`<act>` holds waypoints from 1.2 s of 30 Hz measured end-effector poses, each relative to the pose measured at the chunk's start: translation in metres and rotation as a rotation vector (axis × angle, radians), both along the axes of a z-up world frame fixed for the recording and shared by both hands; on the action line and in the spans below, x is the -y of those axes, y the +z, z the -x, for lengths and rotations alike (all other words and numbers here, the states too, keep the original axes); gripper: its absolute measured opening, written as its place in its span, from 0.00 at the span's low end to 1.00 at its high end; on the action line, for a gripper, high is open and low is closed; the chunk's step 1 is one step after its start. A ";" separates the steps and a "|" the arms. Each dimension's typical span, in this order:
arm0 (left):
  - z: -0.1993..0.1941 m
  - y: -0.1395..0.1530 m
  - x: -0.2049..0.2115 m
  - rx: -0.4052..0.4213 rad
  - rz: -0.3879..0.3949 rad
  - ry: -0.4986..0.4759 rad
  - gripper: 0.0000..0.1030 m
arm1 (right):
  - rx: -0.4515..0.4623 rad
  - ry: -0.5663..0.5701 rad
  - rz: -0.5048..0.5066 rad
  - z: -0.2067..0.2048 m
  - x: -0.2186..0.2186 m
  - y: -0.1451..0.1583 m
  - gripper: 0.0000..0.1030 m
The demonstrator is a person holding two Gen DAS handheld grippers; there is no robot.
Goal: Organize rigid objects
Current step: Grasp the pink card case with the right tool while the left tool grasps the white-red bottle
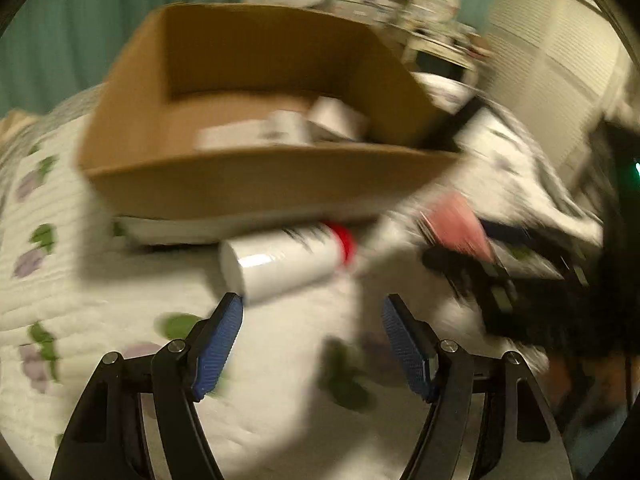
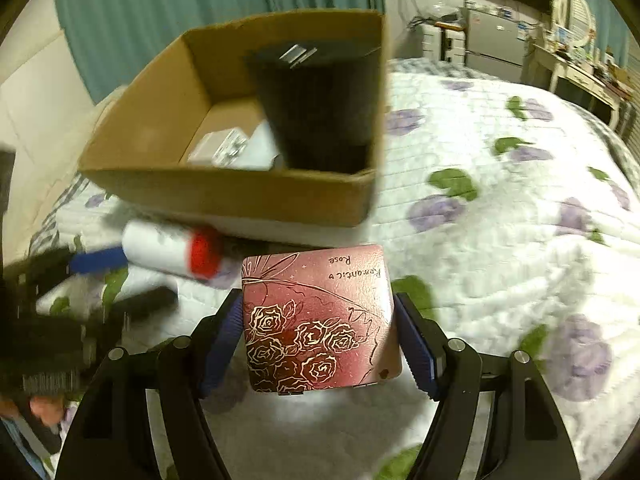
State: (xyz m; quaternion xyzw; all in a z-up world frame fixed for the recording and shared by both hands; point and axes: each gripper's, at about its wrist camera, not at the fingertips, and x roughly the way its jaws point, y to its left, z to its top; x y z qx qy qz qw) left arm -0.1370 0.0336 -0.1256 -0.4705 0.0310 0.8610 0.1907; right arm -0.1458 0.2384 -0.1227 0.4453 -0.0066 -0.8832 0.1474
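Note:
A cardboard box (image 1: 256,184) stands on the bed and holds small white boxes (image 1: 320,124); in the right wrist view the box (image 2: 224,196) also holds a tall black container (image 2: 320,104). A white bottle with a red cap (image 1: 280,260) lies on the quilt in front of the box. My left gripper (image 1: 312,312) is open and empty, just short of the bottle; it also shows blurred in the right wrist view (image 2: 100,280). My right gripper (image 2: 318,320) is shut on a pink rose-patterned case (image 2: 316,320), held above the quilt near the box; the case also shows in the left wrist view (image 1: 460,224).
A white quilt with purple flowers and green leaves (image 2: 500,208) covers the bed. Teal curtains (image 2: 168,16) hang behind the box. A dresser with clutter (image 2: 576,68) and a grey cabinet (image 2: 496,40) stand at the far right.

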 end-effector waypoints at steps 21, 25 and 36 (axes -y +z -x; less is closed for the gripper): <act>0.035 -0.014 -0.033 -0.015 0.061 -0.052 0.73 | 0.002 -0.117 0.044 0.007 -0.042 0.014 0.71; 0.014 -0.015 -0.057 0.000 0.027 -0.208 0.73 | -0.007 -0.157 0.060 0.009 -0.058 0.021 0.71; 0.049 -0.030 -0.071 -0.010 0.100 -0.132 0.73 | -0.014 -0.208 0.063 0.011 -0.073 0.028 0.71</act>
